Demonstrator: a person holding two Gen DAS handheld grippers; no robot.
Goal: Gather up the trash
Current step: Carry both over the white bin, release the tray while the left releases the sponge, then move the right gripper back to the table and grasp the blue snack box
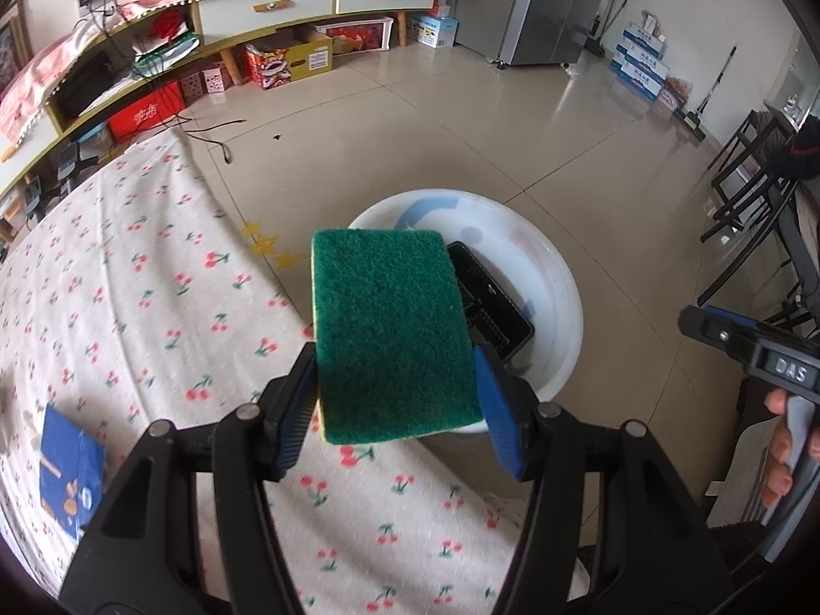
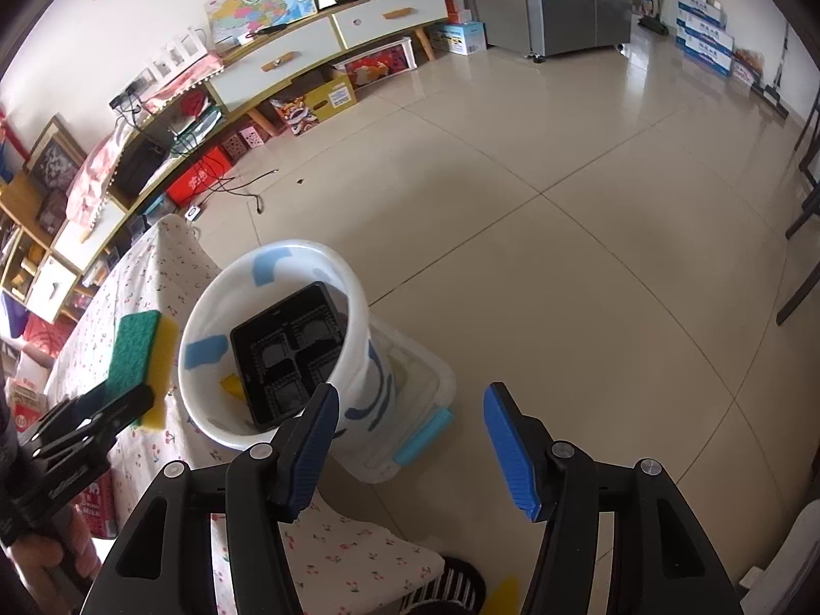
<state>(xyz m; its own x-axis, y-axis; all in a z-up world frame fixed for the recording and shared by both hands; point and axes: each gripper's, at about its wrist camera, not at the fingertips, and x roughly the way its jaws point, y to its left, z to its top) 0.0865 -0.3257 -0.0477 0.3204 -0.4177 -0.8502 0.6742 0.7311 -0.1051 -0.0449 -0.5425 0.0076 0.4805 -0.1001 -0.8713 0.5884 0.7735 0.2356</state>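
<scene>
My left gripper (image 1: 397, 359) is shut on a green-and-yellow sponge (image 1: 389, 328), its blue pads pressing on both long sides. The sponge hangs above the table's edge, just short of a white bucket (image 1: 564, 282) with a black plastic tray (image 1: 492, 297) inside. In the right wrist view my right gripper (image 2: 410, 394) stands open with nothing between its fingers, on the near side of the bucket (image 2: 353, 297) and slightly right of it. The tray (image 2: 287, 348) leans inside, beside a small yellow scrap (image 2: 233, 387). The sponge (image 2: 136, 353) shows at the left, held by the left gripper (image 2: 102, 410).
The bucket stands on a clear plastic box (image 2: 430, 374) on the tiled floor beside the cherry-print tablecloth (image 1: 128, 282). A blue packet (image 1: 69, 471) and a red carton (image 2: 97, 507) lie on the table. A low cabinet (image 1: 266, 5) lines the far wall; dark chairs (image 1: 748, 189) stand at right.
</scene>
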